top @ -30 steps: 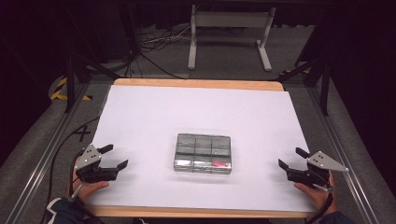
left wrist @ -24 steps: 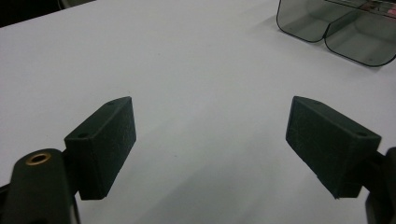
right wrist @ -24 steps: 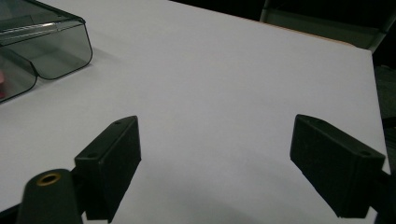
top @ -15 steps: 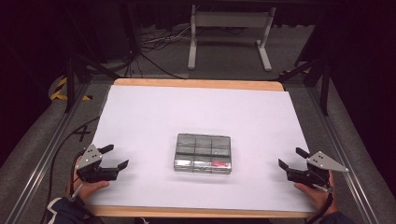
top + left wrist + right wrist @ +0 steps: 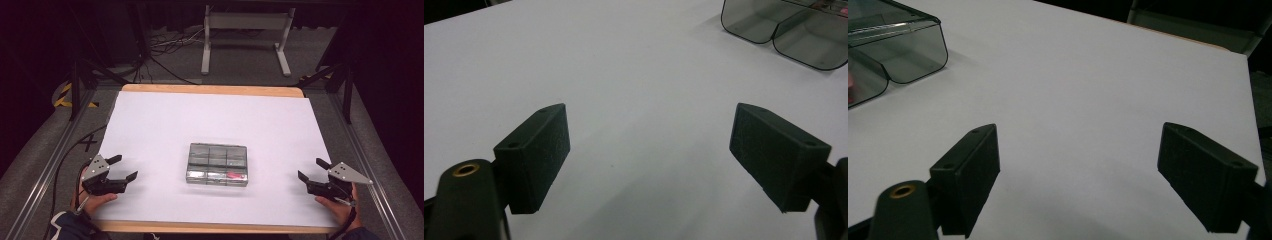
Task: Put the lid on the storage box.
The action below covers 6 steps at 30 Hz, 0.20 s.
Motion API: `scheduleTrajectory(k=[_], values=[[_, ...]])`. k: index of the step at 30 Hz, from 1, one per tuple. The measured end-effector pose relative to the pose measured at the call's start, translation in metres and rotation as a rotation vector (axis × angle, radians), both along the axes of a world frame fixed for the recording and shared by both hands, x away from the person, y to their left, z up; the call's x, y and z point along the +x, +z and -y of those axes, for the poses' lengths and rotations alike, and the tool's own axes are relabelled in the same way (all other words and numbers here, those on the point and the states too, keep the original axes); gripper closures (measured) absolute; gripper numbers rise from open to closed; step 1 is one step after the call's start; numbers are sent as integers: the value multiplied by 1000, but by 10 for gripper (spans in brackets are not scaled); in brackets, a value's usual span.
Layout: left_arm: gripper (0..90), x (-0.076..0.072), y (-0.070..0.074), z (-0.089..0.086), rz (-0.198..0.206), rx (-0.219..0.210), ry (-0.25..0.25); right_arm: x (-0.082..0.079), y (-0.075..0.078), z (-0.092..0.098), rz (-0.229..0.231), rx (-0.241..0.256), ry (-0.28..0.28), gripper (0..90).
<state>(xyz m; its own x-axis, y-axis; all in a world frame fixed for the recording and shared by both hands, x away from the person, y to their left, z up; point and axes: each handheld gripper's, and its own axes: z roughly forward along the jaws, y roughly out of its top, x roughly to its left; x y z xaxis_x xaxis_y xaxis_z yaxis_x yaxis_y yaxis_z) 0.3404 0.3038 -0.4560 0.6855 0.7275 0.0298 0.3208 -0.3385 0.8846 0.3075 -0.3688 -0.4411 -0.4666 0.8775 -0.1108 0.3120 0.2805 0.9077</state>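
A clear smoky plastic box (image 5: 217,164) with several compartments sits near the middle of the white table (image 5: 210,120); something pink (image 5: 233,175) lies in its front right compartment. My left gripper (image 5: 124,168) rests at the table's front left, open, with nothing between its jaws. At the front right my right gripper (image 5: 312,169) is likewise open and holds nothing. The box (image 5: 789,27) reaches into the top right of the left gripper view, far beyond the left gripper (image 5: 649,150). In the right gripper view the box (image 5: 888,42) is at the top left, well away from the right gripper (image 5: 1078,175).
A wooden edge (image 5: 210,90) borders the table's far side. Metal rails (image 5: 45,175) run along both sides. A white stand (image 5: 245,30) and cables (image 5: 165,47) are on the floor behind.
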Motion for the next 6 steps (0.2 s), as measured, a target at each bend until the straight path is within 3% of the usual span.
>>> scheduleTrajectory(k=[6], values=[[169,0,0,0,-4,1,2,0,0,0,-1,0,1,183]])
